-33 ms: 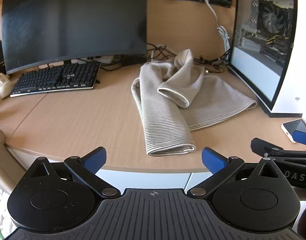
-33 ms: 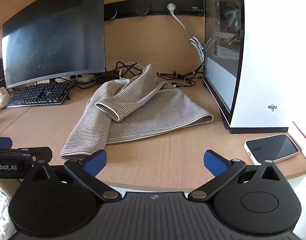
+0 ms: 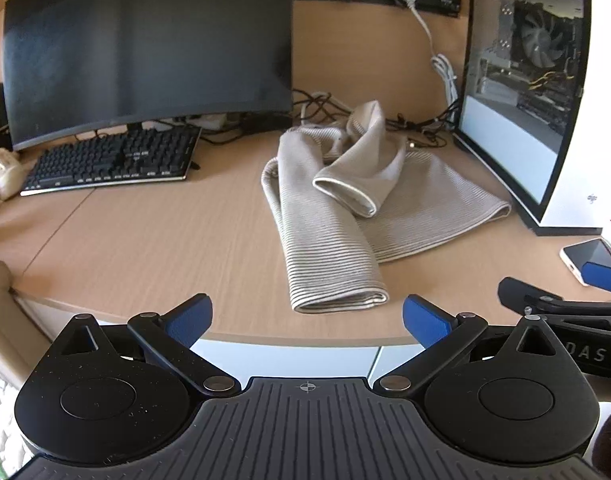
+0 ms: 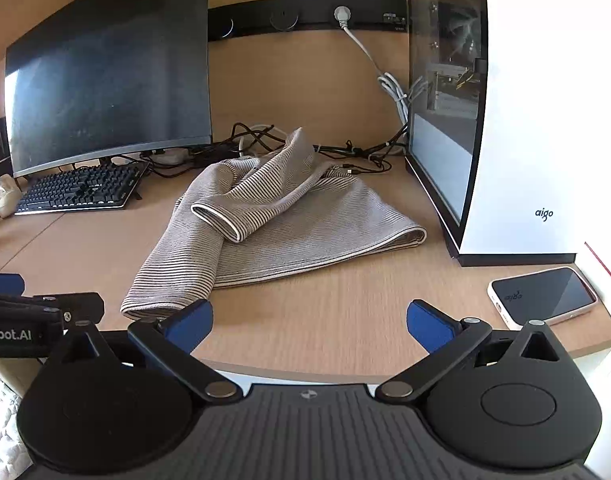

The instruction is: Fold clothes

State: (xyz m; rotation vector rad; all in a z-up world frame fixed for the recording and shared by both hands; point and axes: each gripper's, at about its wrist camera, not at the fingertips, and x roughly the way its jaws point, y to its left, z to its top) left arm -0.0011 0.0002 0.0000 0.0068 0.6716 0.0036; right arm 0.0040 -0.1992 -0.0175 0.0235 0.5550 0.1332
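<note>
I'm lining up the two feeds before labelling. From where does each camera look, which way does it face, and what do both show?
Left wrist: sits on the left gripper at the desk's near edge, faces the striped sweater; its open blue fingers show, the right gripper at right.
Right wrist: sits on the right gripper, faces the same way; open fingers show, the left gripper at left.
Shared: sweater, monitor, keyboard, PC case, phone.

Bright daylight fills both fisheye views, washing the wooden desk (image 3: 145, 240) in warm light. The dark monitor (image 4: 105, 92) shows a pale, dusty sheen, brightest at its left edge. Straight lines bow strongly away from the monitor toward the frame edges. Focus is sharp throughout; shadows are soft and faint.
</note>
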